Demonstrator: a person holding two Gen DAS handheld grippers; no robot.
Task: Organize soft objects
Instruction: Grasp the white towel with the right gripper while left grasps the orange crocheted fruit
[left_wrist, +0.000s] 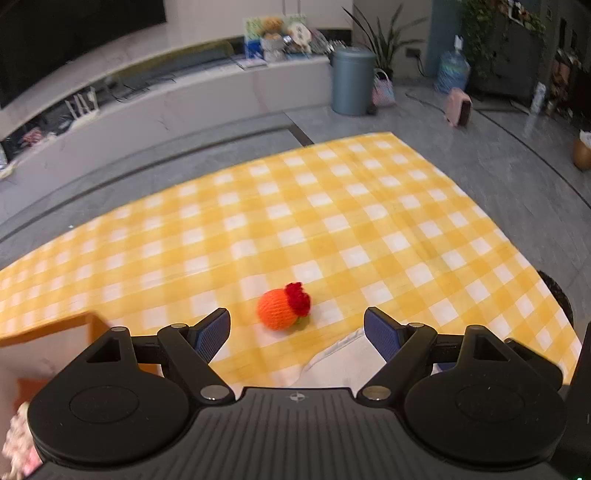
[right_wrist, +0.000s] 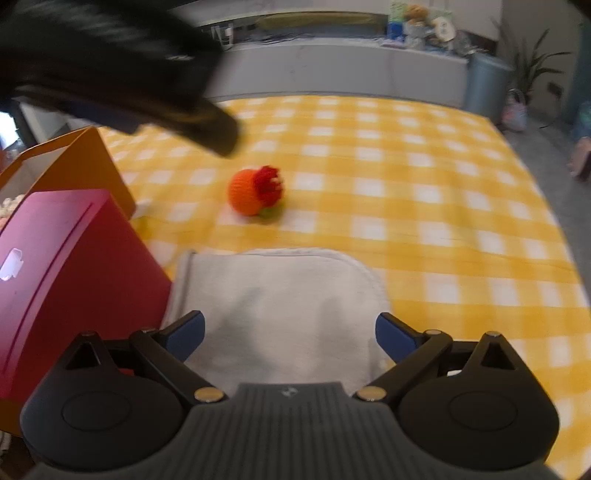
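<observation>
A yellow-and-white checked tablecloth (left_wrist: 332, 206) is spread over the table. On it lies a small orange knitted ball (left_wrist: 277, 308) with a red knitted tuft at one end, clear of everything around it. Seen from the left wrist, the left gripper (left_wrist: 297, 330) is held above the cloth with its jaws spread wide; nothing is held, and the ball is seen just beyond the 2 blue pads. A folded white cloth (right_wrist: 280, 306) lies flat on the tablecloth, nearer than the ball, and the right gripper (right_wrist: 290, 334) is positioned over it, jaws wide apart and empty. Whether the pads touch the cloth cannot be told. Beside the white cloth a red box (right_wrist: 70, 273) is seen, with an orange box (right_wrist: 88, 166) behind it. In the right wrist view the blurred left gripper is seen above the ball.
</observation>
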